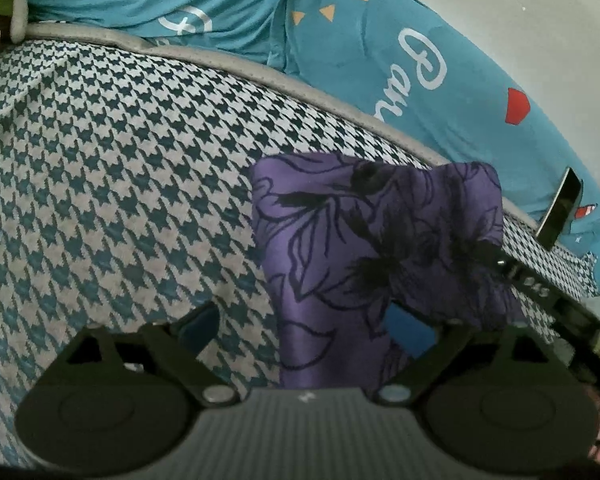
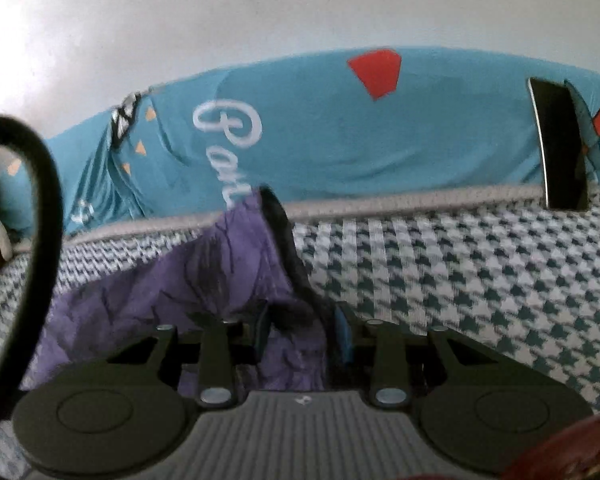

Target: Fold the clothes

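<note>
folding looks mostly done from what i'm seeing: the purple floral garment (image 1: 364,248) is lying as a compact rectangle on the houndstooth blanket (image 1: 120,184), sitting at about 3 o'clock in the left wrist view. i'm keeping the left gripper (image 1: 308,332) spread wide, holding nothing, with its right finger over the cloth's near edge. i'm pinching with the right gripper (image 2: 304,328): its fingers are narrow around a bunched purple fold with a dark edge, at 6 o'clock in the right wrist view. i'm judging that a last fold or a smoothing tug is what's left, then letting go. a dark phone (image 2: 560,148) is leaning against the teal bedding (image 2: 320,140) at 2 o'clock, well apart from the cloth.
</note>
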A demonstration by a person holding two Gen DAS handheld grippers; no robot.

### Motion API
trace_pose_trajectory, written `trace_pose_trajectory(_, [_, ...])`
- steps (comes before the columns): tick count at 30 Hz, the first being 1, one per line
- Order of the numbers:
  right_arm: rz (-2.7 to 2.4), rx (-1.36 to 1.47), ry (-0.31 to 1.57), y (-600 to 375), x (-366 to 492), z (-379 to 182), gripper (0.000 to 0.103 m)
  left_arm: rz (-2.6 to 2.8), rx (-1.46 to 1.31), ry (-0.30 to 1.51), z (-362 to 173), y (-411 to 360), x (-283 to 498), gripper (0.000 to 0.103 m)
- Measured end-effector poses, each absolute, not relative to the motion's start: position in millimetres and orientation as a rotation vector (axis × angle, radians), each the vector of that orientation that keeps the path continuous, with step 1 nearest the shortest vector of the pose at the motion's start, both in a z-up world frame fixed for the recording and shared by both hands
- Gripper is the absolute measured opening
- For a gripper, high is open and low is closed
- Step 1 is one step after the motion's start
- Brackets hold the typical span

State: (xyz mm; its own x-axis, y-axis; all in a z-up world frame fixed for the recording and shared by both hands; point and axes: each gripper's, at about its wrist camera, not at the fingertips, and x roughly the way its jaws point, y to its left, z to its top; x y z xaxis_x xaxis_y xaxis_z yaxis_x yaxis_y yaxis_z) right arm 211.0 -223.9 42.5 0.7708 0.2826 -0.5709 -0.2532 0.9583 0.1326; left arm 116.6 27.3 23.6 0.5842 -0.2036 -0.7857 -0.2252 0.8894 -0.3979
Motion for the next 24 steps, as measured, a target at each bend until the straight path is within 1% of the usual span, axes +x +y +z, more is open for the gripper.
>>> trace_pose_trajectory(4, [0.296, 0.045, 0.56, -222, 206, 61, 0.033, 0.025, -0.494, 0.944, 25, 30, 118, 0.095])
trace_pose_trajectory(8, [0.373, 0.097, 0.542, -212, 208, 67, 0.033, 0.036, -0.495, 0.95, 23, 32, 121, 0.095])
trace_pose_trajectory(18, [0.417, 0.108, 0.557, -193, 227, 54, 0.033, 0.08, -0.516, 0.964, 12, 39, 131, 0.098])
trace_pose_trajectory(24, [0.356, 0.165, 0.616, -200, 246, 37, 0.033, 0.095, -0.539, 0.982, 1, 44, 142, 0.1])
